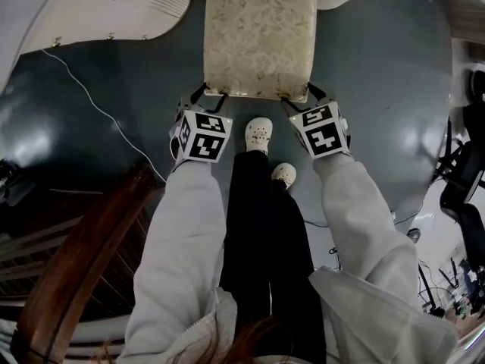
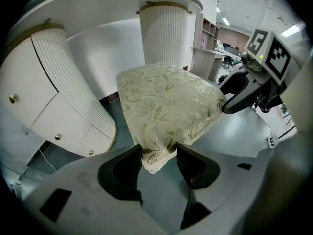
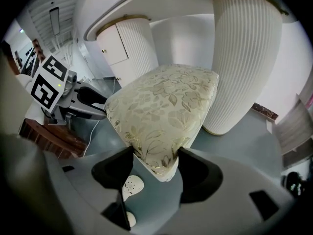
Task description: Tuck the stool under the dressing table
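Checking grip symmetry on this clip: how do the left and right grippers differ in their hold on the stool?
The left gripper clamps the stool's near left corner; the right gripper clamps its near right corner. Below the clamped corner, the right gripper view shows the person's white shoes, while the left gripper view shows only floor. Shared: both are shut on the stool, gripping it from the person's side.

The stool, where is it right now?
In the head view the stool sits top centre, its far end at the white dressing table, its two near corners pinched by the left gripper and the right gripper.
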The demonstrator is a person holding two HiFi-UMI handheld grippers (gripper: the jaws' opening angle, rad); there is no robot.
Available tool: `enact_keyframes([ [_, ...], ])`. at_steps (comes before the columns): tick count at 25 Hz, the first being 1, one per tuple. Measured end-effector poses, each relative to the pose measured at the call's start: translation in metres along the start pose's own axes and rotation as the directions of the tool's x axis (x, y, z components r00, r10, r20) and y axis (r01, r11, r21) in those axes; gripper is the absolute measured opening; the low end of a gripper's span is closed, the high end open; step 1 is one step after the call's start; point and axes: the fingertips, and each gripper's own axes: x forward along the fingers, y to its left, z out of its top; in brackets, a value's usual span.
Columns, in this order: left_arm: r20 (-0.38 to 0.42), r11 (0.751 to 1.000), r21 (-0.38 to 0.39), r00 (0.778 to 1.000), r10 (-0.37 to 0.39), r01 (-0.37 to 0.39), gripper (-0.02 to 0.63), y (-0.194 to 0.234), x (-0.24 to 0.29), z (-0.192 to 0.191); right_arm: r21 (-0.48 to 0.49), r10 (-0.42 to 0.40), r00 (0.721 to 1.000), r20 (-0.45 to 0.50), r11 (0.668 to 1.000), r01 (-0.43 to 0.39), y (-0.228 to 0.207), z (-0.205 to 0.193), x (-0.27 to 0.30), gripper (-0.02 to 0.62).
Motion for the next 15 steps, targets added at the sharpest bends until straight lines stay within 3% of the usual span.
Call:
enact_keyframes([
  [15, 0.065, 0.999, -0.042, 0.998, 0.017, -0.015, 0.221, 0.047, 0.009, 0.02, -0.021, -0.004, 0.998, 0.06, 1.0, 0.005, -0.012, 0.057, 0.023, 0.345],
])
